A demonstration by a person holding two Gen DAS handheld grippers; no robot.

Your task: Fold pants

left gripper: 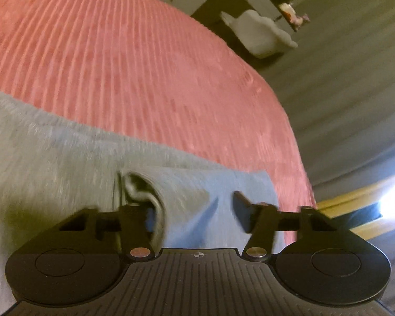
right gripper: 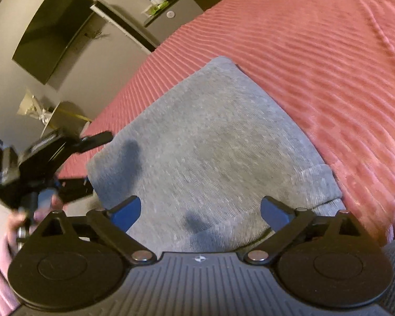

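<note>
Two grippers are held with jaws apart, nothing gripped: the left gripper (left gripper: 194, 210) and right gripper (right gripper: 200, 210). The grey knit pants (right gripper: 210, 137) lie centre frame, already folded, on the pink ribbed bedspread (right gripper: 329, 52). Judged next: an edge is to be pinched for a further fold.

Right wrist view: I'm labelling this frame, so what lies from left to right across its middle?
Left tongs in the person's hand → folded grey pants → pink ribbed bedspread.
</note>
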